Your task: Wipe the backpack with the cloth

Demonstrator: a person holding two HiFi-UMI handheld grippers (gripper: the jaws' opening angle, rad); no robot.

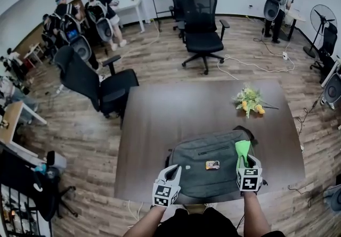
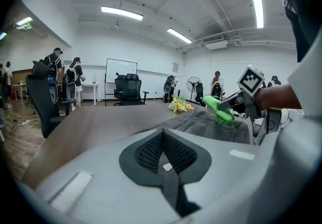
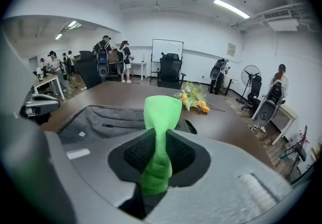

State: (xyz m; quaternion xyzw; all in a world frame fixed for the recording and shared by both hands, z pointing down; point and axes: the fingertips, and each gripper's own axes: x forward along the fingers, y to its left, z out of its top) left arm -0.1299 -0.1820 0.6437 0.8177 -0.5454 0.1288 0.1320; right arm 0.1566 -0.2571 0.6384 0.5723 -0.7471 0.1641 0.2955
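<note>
My right gripper (image 3: 158, 153) jaws pinch the cloth (image 3: 162, 108); dragging across the backpack (image 1: 205, 162) could tug it loose. Left gripper (image 2: 163, 155) jaws are pressed together, empty.

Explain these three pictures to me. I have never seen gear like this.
There is no robot here: a person holds a two-jaw gripper in each hand. The head view comes from a camera on the person's head, looking down on a dark table. The other two views come from cameras that ride on each gripper and look along its jaws. On the table lie a grey backpack, close to the person, and a bunch of flowers farther off. The right gripper is clamped on a green cloth, over the backpack's right end. The left gripper has its jaws together with nothing between them, near the backpack's left end.
</note>
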